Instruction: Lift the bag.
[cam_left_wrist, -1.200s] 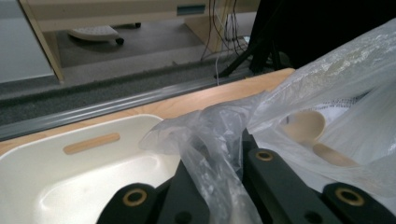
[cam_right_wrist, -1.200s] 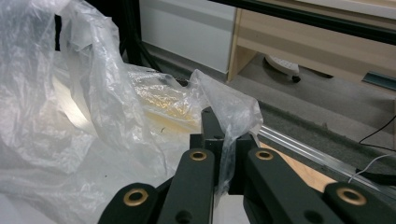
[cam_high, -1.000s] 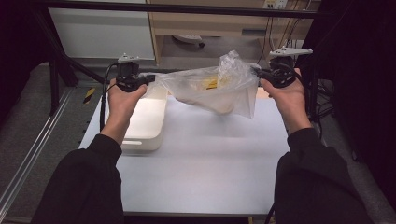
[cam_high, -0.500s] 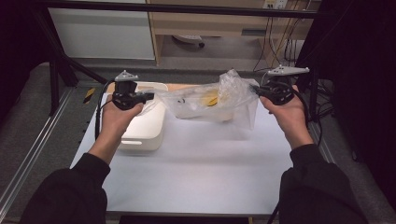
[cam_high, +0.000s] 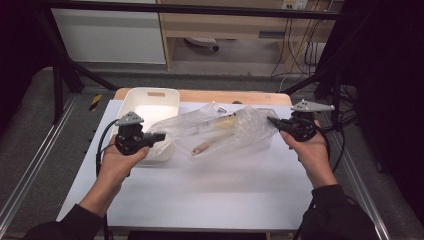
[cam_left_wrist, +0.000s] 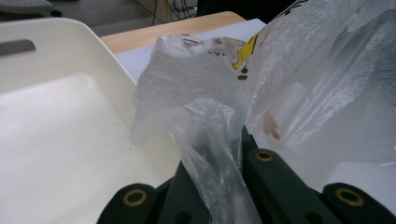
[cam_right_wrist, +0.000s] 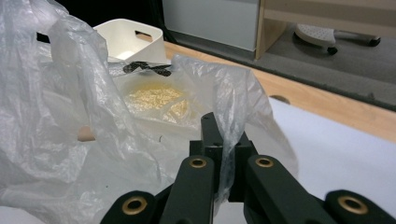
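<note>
A clear plastic bag (cam_high: 220, 131) is stretched between my two grippers, low over the white table (cam_high: 210, 195). Inside it lie a yellow packet (cam_right_wrist: 156, 95) and a pale stick-like item (cam_high: 204, 146). My left gripper (cam_high: 159, 136) is shut on the bag's left end, where the film (cam_left_wrist: 210, 154) is pinched between its jaws. At the bag's right end my right gripper (cam_high: 272, 121) is shut on a fold of the plastic (cam_right_wrist: 229, 140). The bag's underside looks close to the table; whether it touches I cannot tell.
A white plastic bin (cam_high: 150, 107) stands at the back left, just behind my left gripper, with its rim (cam_left_wrist: 116, 70) beside the bag. A wooden board edge (cam_high: 200, 95) runs along the table's far side. Cables and shelving (cam_high: 300, 30) lie beyond.
Both hands have come down and spread apart with the bag. It has sunk from well above the table to low over it, and is stretched flatter now.
</note>
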